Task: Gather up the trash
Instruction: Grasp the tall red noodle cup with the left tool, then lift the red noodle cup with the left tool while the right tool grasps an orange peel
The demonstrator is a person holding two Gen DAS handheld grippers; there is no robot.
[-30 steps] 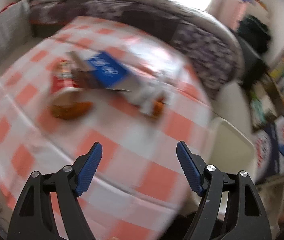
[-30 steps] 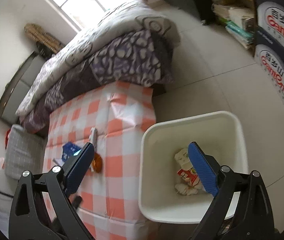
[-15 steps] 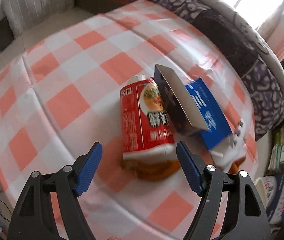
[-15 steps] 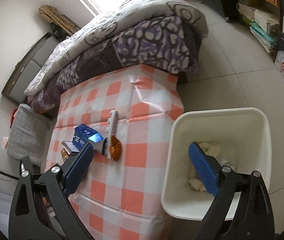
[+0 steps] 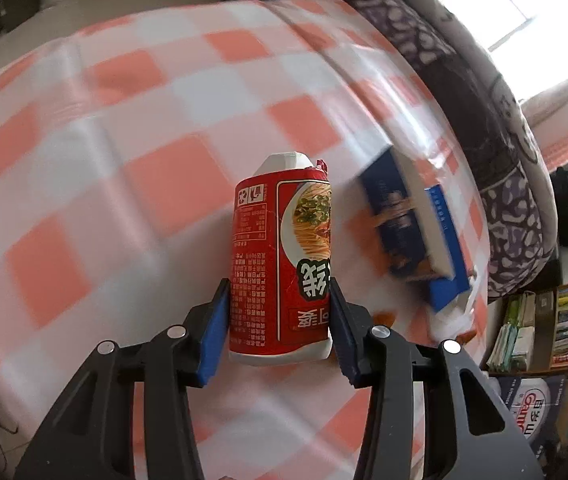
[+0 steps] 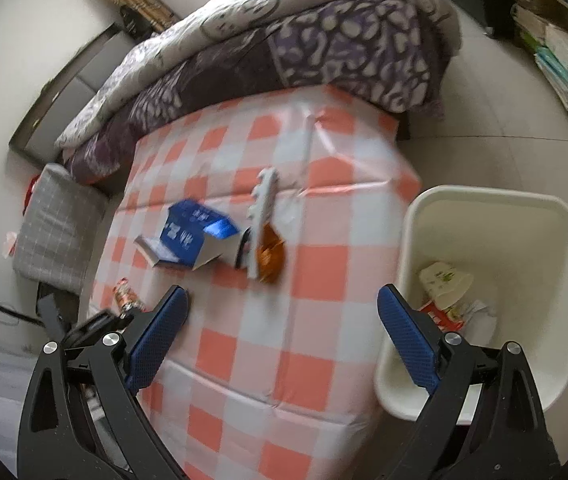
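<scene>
Two grippers, left gripper (image 5: 279,324) clamping noodle cup (image 5: 281,264), right gripper (image 6: 281,340) spread wide

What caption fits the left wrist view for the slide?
Left gripper shut on a red noodle packet over the checked tablecloth, blue box beside it.

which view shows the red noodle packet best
The left wrist view: the red noodle packet fills the centre, clamped in the left gripper. The right wrist view shows only a small blurred bit of it at the table's edge.
</scene>
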